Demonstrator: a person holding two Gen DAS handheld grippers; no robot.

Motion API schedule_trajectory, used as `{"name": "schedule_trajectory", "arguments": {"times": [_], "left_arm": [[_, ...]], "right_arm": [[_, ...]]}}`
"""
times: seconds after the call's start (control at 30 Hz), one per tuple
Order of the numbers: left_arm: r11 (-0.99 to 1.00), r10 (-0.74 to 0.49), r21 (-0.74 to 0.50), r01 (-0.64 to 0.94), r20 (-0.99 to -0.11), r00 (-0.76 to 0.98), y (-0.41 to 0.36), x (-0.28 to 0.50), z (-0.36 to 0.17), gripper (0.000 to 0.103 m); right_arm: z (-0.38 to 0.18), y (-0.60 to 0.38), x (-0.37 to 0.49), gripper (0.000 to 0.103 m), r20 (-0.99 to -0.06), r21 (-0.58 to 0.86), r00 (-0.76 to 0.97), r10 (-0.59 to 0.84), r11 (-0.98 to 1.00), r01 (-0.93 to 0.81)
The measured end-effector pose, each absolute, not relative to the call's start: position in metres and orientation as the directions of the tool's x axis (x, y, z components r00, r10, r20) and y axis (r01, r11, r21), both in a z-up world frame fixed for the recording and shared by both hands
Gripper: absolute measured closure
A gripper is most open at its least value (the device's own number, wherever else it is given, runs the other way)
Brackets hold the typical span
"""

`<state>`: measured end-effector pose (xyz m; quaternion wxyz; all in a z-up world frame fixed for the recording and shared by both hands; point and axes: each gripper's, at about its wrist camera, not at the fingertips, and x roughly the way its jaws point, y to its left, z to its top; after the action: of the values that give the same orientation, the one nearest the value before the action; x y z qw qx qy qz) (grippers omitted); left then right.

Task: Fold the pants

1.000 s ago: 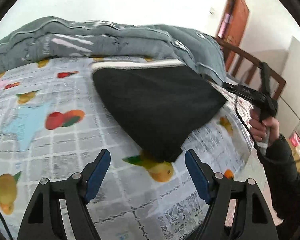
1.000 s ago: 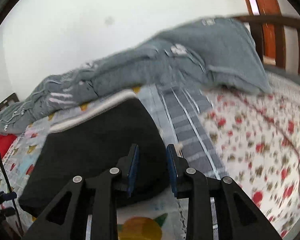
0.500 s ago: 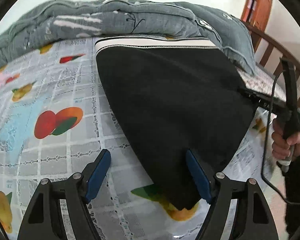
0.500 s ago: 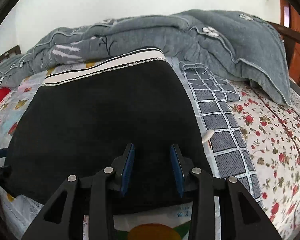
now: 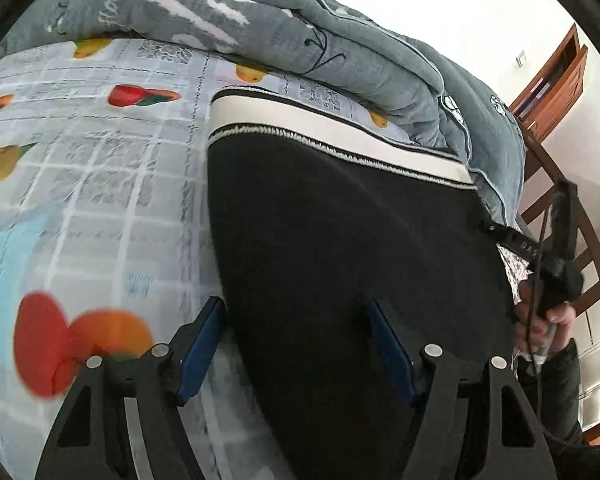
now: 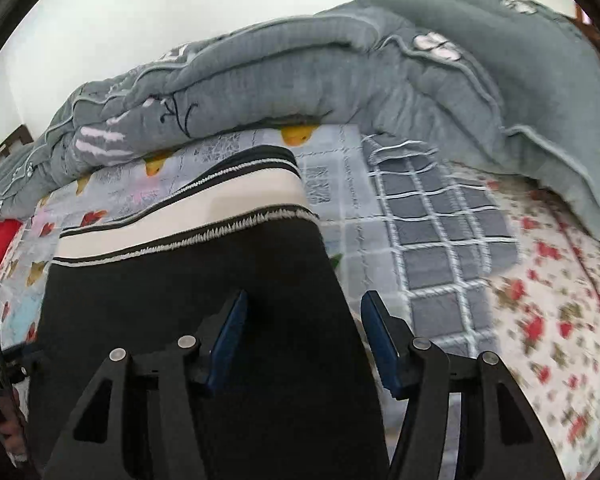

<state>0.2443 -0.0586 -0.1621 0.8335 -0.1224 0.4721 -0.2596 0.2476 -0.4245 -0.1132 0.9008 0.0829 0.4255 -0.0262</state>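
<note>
Item: black pants with a white striped waistband, lying flat on the fruit-print bedsheet, waistband toward the rolled grey quilt. Step in hand, as I judge it: lining up both tools on the near side edges for a fold. My left gripper stands open astride the garment's left edge, its jaws just drawn in a little, pads not pressing. My right gripper has just been opening and straddles the right edge, cloth between the jaws but not clamped. Next move calls for lowering both, pinching the edges evenly, then lifting together toward the waistband. Nearby: a grey checked cloth and a floral sheet beside the pants, neither in the way; the quilt bounds the far end.
</note>
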Motion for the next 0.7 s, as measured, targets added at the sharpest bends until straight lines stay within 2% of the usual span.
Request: {"name": "schedule_trajectory", "arguments": {"times": [0.2,0.3,0.43,0.47,0.57,0.63,0.7], "left_arm": [[0.835,-0.549,-0.468,0.289,-0.741,0.387,-0.07,0.272,-0.166,0.043],[0.843,-0.537,-0.461,0.275,-0.743,0.4,-0.077,0.274,-0.166,0.056],[0.839,-0.544,-0.454,0.3,-0.725,0.423,-0.073,0.268,-0.155,0.083],[0.835,-0.549,-0.457,0.306,-0.722,0.421,-0.069,0.267,-0.151,0.085],[0.82,-0.572,-0.481,0.31,-0.706,0.418,-0.052,0.265,-0.144,0.087],[0.821,-0.57,-0.478,0.31,-0.7,0.431,-0.04,0.261,-0.141,0.088],[0.827,-0.563,-0.466,0.315,-0.692,0.452,-0.022,0.257,-0.135,0.088]], "right_arm": [[-0.136,-0.437,0.269,0.045,-0.782,0.247,0.607,0.14,0.964,0.095],[-0.139,-0.437,0.275,0.046,-0.794,0.277,0.587,0.159,0.954,0.116],[-0.135,-0.427,0.271,0.047,-0.803,0.24,0.585,0.111,0.959,0.148],[-0.133,-0.426,0.27,0.048,-0.81,0.245,0.577,0.108,0.955,0.165],[-0.12,-0.42,0.258,0.059,-0.814,0.257,0.572,0.101,0.946,0.199],[-0.112,-0.41,0.248,0.073,-0.812,0.262,0.574,0.106,0.945,0.197],[-0.105,-0.403,0.237,0.081,-0.792,0.317,0.594,0.137,0.925,0.21]]}}
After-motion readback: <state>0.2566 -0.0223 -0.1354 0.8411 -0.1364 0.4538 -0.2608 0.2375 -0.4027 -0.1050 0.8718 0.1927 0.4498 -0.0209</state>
